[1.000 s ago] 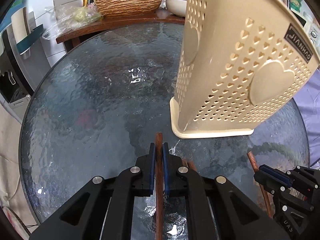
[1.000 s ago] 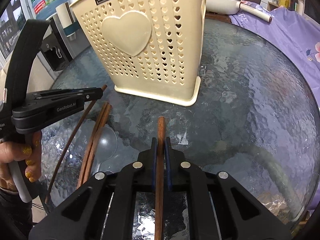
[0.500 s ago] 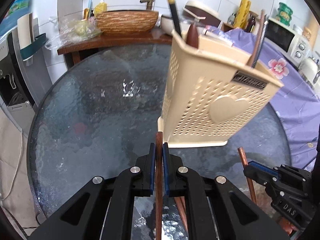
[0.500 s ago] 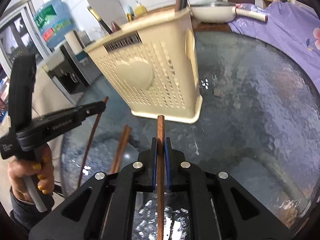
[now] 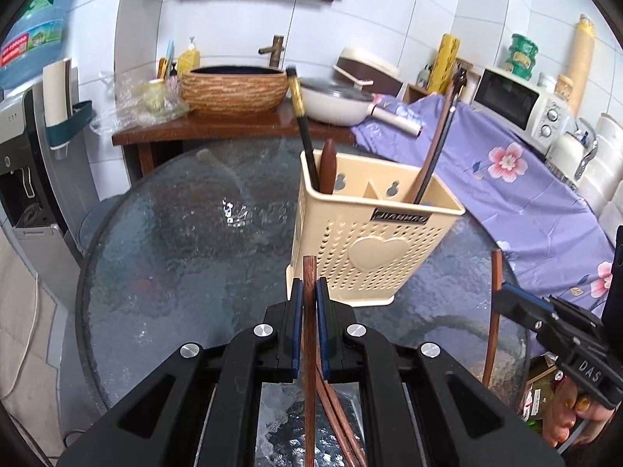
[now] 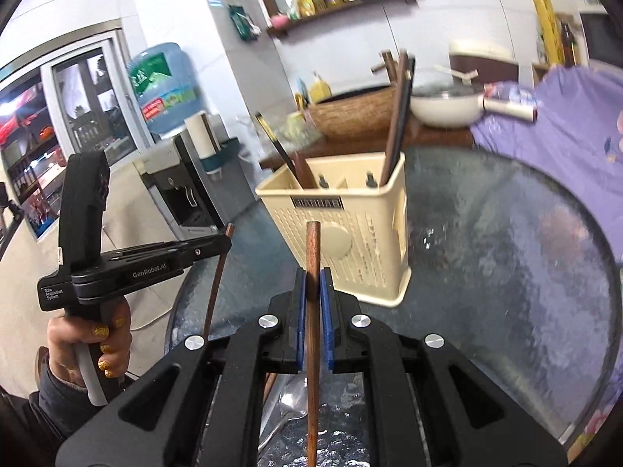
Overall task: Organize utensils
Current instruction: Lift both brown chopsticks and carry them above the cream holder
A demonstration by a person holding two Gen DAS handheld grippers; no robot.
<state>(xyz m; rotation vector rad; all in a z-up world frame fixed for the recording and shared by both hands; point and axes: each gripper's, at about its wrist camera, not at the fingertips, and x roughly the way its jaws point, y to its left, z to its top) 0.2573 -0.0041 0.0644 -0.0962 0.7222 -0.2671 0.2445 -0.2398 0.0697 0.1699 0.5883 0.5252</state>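
My left gripper point(image 5: 307, 288) is shut on a brown wooden chopstick point(image 5: 309, 272), lifted above the round glass table point(image 5: 175, 233). My right gripper point(image 6: 312, 284) is shut on a second brown chopstick point(image 6: 312, 249). Each shows in the other's view: the right gripper point(image 5: 504, 299) with its chopstick point(image 5: 494, 272), the left gripper point(image 6: 224, 243) with its chopstick point(image 6: 214, 292). Ahead of both stands a cream perforated utensil holder point(image 5: 373, 233) point(image 6: 350, 225), with a black chopstick and a brown handle in its left compartment and dark chopsticks in its right one.
More chopsticks point(image 5: 335, 408) and a metal spoon point(image 6: 294, 401) lie on the glass under the grippers. Behind the table are a wooden counter with a woven basin point(image 5: 233, 89) and a white pan point(image 5: 338, 101). A purple flowered cloth point(image 5: 525, 194) and a microwave point(image 5: 518, 105) lie right.
Both grippers have risen with their chopsticks and tipped up. The holder has dropped lower and farther in both views, and its open top shows now.
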